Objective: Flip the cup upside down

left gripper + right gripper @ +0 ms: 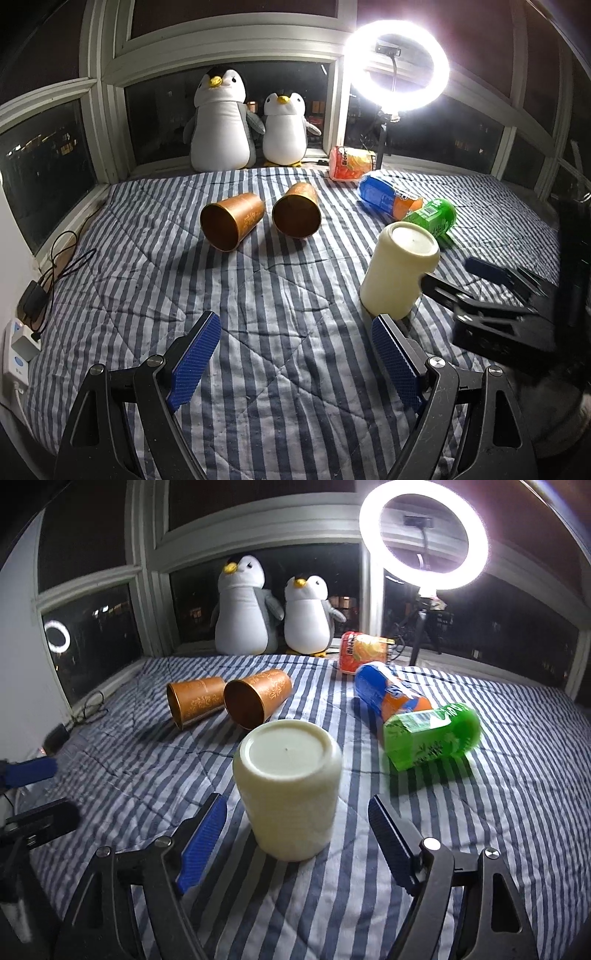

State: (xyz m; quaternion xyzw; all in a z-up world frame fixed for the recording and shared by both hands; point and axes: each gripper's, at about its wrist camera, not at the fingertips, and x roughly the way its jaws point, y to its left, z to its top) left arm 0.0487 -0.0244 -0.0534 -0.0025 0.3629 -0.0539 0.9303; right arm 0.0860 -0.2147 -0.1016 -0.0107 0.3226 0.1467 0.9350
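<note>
A cream cup (288, 790) stands upside down on the striped bedspread, its flat base facing up. It also shows in the left wrist view (399, 275) at the right. My right gripper (297, 816) is open, its fingers on either side of the cup's lower part and apart from it. My left gripper (295, 332) is open and empty over bare bedspread, left of the cup. Two copper cups (232, 225) (297, 216) lie on their sides farther back.
Orange, blue and green snack packets (430, 740) lie to the right. Two plush penguins (221, 125) sit at the window. A ring light (400, 66) stands at back right. Cables and a power strip (22, 347) lie at the left edge.
</note>
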